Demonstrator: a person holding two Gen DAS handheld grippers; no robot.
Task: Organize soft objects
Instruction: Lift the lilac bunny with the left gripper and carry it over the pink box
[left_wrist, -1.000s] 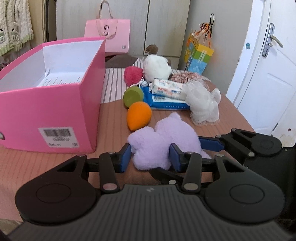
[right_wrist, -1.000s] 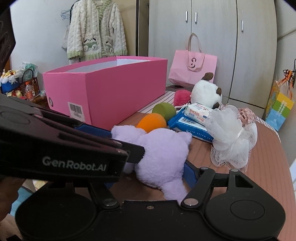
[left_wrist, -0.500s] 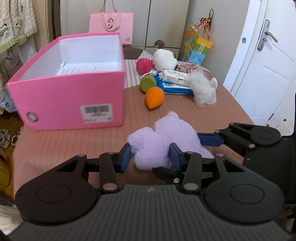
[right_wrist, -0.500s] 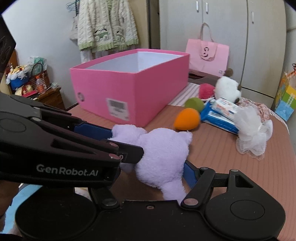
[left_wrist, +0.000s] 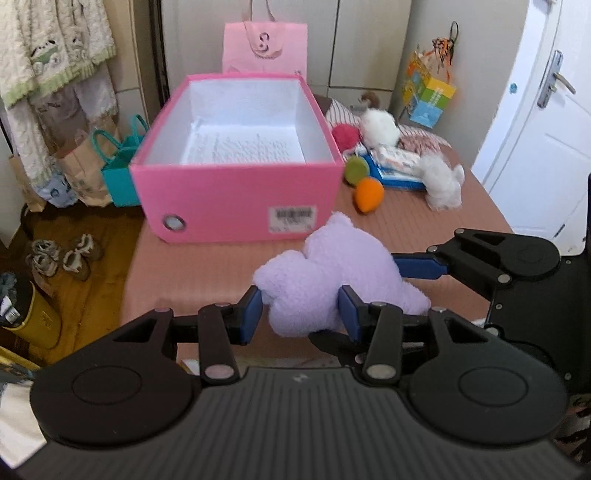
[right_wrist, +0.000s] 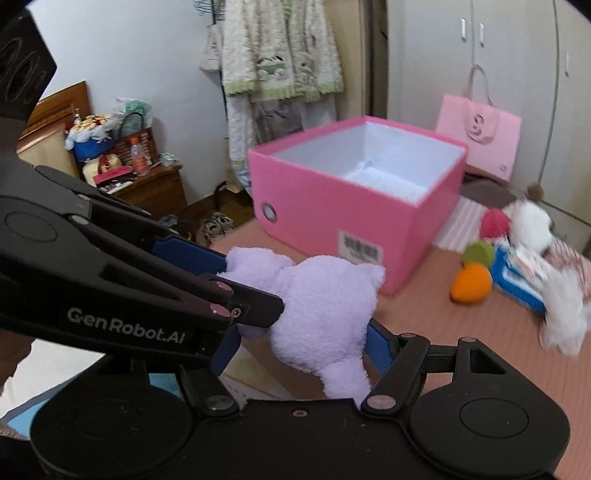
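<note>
Both the left gripper and right gripper clamp the purple plush, sharing its floppy bulk toward the pink box at twelve o'clock.

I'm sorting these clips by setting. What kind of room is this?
Most likely a bedroom or other lived-in room at home: a knitted cardigan hangs by tall wardrobe doors, shoes lie on the wooden floor, and soft toys sit beside a pink storage box on the table.

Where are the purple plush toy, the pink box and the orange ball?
purple plush toy (left_wrist: 332, 273): left wrist view, middle of its body.
pink box (left_wrist: 229, 199): left wrist view, near outer wall.
orange ball (right_wrist: 472, 285): right wrist view, its centre.
</note>
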